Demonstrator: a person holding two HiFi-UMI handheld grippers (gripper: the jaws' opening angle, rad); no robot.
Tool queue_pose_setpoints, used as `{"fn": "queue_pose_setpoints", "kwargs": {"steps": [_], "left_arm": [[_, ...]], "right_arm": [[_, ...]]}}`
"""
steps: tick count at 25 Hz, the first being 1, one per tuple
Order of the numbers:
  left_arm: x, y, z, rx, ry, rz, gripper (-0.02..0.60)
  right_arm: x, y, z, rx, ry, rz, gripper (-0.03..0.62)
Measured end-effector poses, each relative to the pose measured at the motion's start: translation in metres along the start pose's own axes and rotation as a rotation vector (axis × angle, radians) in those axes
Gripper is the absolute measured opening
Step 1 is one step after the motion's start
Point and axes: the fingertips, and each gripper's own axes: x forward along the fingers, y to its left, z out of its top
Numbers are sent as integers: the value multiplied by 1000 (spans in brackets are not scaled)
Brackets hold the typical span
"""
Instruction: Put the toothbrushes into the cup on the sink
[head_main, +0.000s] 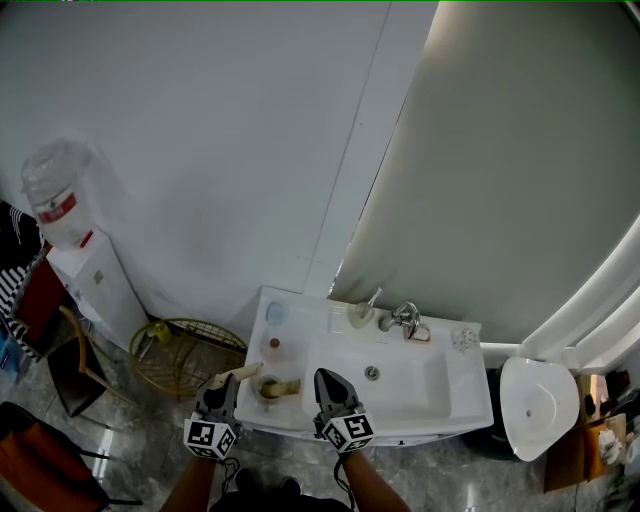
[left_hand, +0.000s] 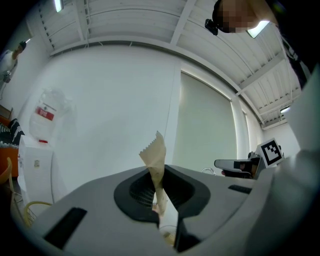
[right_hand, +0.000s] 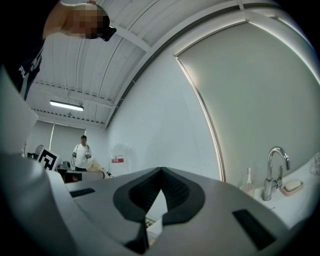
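My left gripper (head_main: 221, 391) (left_hand: 158, 196) is shut on a toothbrush in a tan paper wrapper (left_hand: 156, 159) (head_main: 240, 374); the wrapper's serrated end sticks up past the jaws. It hovers at the front left corner of the white sink counter (head_main: 262, 345), just left of a tan cup (head_main: 270, 388). A brush-like stick (head_main: 289, 385) lies across that cup's rim. My right gripper (head_main: 331, 385) (right_hand: 160, 175) is shut with nothing in it, over the basin's front edge. From the left gripper view it (left_hand: 239, 165) shows at the right.
A chrome faucet (head_main: 405, 319) (right_hand: 272, 170), a soap dish (head_main: 419, 334) and a second cup with a brush (head_main: 362, 314) stand behind the basin (head_main: 400, 385). A wire basket (head_main: 185, 355) and water dispenser (head_main: 75, 250) are left of the sink, a toilet (head_main: 540, 405) right.
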Motion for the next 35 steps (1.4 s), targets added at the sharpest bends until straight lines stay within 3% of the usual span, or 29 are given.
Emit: {"fn": "queue_pose_setpoints", "kwargs": {"steps": [14,20,35], "left_arm": [[12,-17,-24,15,60,-52,44],[20,-24,-52,86,131,-60,44],[38,-15,-126,97,299,-53,44]], "right_arm": [[-10,-12,1,32,-7,-12,28],[-17,-12,5,26,-11,1,28],[-26,-5,-1,26,7,12,28]]}}
